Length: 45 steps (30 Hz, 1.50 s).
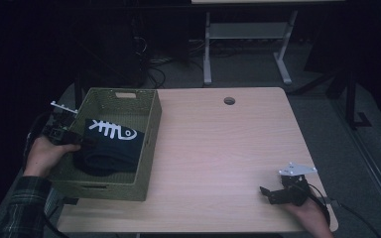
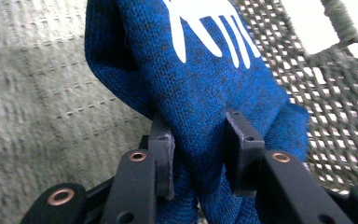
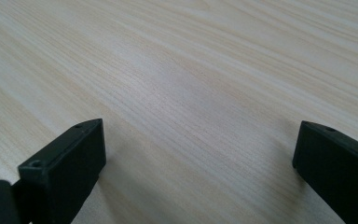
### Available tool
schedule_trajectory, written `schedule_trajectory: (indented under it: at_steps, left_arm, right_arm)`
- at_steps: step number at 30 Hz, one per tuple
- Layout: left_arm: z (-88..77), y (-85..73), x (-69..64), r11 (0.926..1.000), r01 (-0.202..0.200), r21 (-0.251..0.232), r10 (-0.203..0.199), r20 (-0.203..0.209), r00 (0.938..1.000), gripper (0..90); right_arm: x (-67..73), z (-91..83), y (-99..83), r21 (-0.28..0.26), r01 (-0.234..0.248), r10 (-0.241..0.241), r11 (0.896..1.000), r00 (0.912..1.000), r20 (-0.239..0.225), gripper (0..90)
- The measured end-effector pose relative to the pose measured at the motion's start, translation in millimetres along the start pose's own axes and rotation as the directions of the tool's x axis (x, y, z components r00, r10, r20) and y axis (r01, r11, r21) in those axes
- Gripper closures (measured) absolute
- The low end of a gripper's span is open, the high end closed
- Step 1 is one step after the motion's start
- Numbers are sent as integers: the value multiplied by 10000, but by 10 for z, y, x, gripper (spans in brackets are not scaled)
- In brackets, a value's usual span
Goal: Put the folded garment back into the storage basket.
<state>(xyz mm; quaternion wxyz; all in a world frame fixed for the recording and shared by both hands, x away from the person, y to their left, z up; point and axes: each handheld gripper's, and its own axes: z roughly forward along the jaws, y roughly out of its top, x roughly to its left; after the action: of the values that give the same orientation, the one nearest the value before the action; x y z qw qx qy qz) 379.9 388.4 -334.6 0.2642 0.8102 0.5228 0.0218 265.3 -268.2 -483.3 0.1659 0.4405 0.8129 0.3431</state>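
Inside the green basket (image 1: 149, 144), the left gripper (image 2: 199, 144) pinches a fold of the blue knit garment (image 2: 205, 79); well apart, the right gripper (image 3: 198, 158) rests wide open over bare bench (image 3: 191, 70).

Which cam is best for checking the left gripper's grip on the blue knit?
Left gripper view: the left gripper has both jaws closed on a fold of the blue knit cloth, seen close up. The high view shows it small and dark inside the green basket, grip unclear. The right gripper view faces the table.
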Motion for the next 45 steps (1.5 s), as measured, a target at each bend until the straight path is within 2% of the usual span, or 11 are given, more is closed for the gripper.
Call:
schedule_trajectory:
  at_steps: [3,9,12,14,20,25,28,33,39,42,45]
  left_arm:
    - [20,0,19,10000,-78,-25,77,-274,9996,621]
    - [19,-13,69,9999,133,-53,-136,-826,9965,530]
    - [-18,-23,103,9997,182,-185,-198,-901,9957,523]
    - [-33,-29,105,9995,253,-184,-272,-1129,9932,493]
    - [-103,-32,62,9974,314,-647,-386,-1121,9930,448]
    - [-117,-7,-88,9951,-42,-984,-58,-1003,9949,368]
    - [-110,22,-195,9935,-286,-1104,202,-762,9969,325]
    - [-83,86,-368,9897,-472,-1350,351,-908,9952,234]
    - [-43,126,-544,9859,-613,-1560,504,-728,9961,225]
    - [-20,140,-666,9848,-777,-1552,653,-835,9944,182]
    - [-24,160,-775,9814,-896,-1695,780,-740,9942,146]
  right_arm:
    - [0,0,0,2,0,0,10000,10000,0,21]
    - [1,0,0,-3,-10,10,10000,10000,2,22]
    - [0,0,0,-1,-3,3,10000,10000,-1,22]
    - [0,0,0,3,3,-3,10000,10000,-1,21]
    - [0,0,0,1,-1,1,10000,10000,1,22]
    - [1,0,0,-2,-4,4,10000,10000,2,21]
    - [1,0,0,0,-8,8,10000,10000,2,21]
    - [0,-1,0,3,3,-3,10000,10000,1,21]
    - [0,0,0,4,3,-3,10000,10000,-3,21]
    - [0,0,0,1,5,-5,10000,10000,0,21]
    - [0,0,0,1,5,-5,10000,10000,-3,22]
